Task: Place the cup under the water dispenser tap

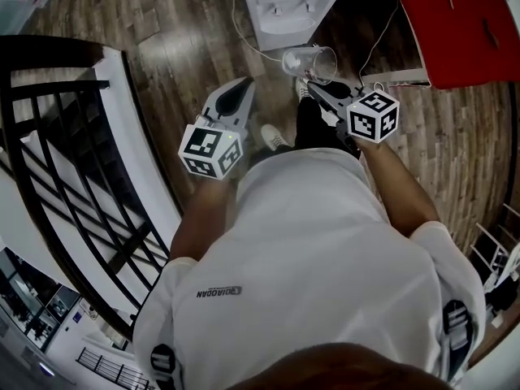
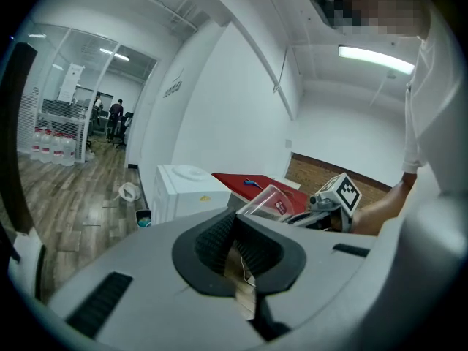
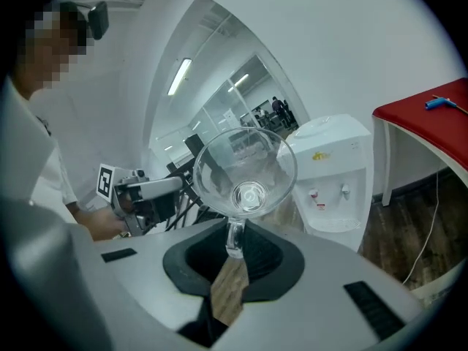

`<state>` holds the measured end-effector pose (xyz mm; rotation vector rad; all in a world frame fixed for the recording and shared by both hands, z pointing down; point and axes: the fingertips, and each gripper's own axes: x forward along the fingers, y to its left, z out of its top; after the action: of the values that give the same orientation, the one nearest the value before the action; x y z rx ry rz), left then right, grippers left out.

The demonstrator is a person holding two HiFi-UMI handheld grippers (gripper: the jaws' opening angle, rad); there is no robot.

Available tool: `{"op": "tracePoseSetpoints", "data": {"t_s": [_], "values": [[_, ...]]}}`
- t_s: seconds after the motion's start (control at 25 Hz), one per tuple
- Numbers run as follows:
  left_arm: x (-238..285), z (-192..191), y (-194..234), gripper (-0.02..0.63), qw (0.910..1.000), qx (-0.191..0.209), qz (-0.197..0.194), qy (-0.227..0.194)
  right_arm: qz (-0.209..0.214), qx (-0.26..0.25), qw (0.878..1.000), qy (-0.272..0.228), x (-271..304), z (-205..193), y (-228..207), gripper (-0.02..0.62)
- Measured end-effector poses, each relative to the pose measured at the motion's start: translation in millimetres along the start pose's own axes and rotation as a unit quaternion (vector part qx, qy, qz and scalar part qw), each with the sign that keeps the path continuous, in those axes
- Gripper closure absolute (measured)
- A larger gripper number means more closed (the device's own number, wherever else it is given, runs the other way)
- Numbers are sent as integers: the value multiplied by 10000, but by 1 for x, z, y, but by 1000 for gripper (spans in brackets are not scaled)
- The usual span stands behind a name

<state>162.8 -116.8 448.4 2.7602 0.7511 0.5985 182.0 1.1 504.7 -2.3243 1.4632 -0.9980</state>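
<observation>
A clear glass cup (image 1: 310, 62) lies on its side in the air, held by its handle in my right gripper (image 1: 321, 86), which is shut on it. In the right gripper view the cup (image 3: 245, 174) shows its open mouth, and the handle sits pinched between the pads (image 3: 252, 251). The white water dispenser (image 1: 288, 6) stands on the floor just beyond the cup. Its two taps (image 3: 329, 192) and drip tray face me, to the right of the cup. My left gripper (image 1: 238, 89) hovers to the left of the cup, its tips together with nothing between them (image 2: 234, 224).
A red-topped table (image 1: 455, 23) stands right of the dispenser, with a blue item (image 3: 442, 103) on it. A white cable (image 1: 244, 35) runs over the wooden floor. A black railing (image 1: 65, 136) fills the left side. The person's shoes (image 1: 275, 136) are below the grippers.
</observation>
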Motion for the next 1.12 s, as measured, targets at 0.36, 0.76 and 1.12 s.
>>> {"op": "tracePoseSetpoints", "data": {"t_s": [0.36, 0.76, 1.12], "values": [[42, -34, 23, 611, 9984, -81, 272, 486, -578, -679, 9940, 637, 36, -25, -86, 545], [130, -77, 27, 611, 9940, -180, 59, 1074, -1133, -418, 9885, 907, 68, -53, -184, 545], [192, -121, 37, 611, 9870, -322, -26, 1576, -1466, 28, 9843, 984, 100, -85, -250, 545]]}}
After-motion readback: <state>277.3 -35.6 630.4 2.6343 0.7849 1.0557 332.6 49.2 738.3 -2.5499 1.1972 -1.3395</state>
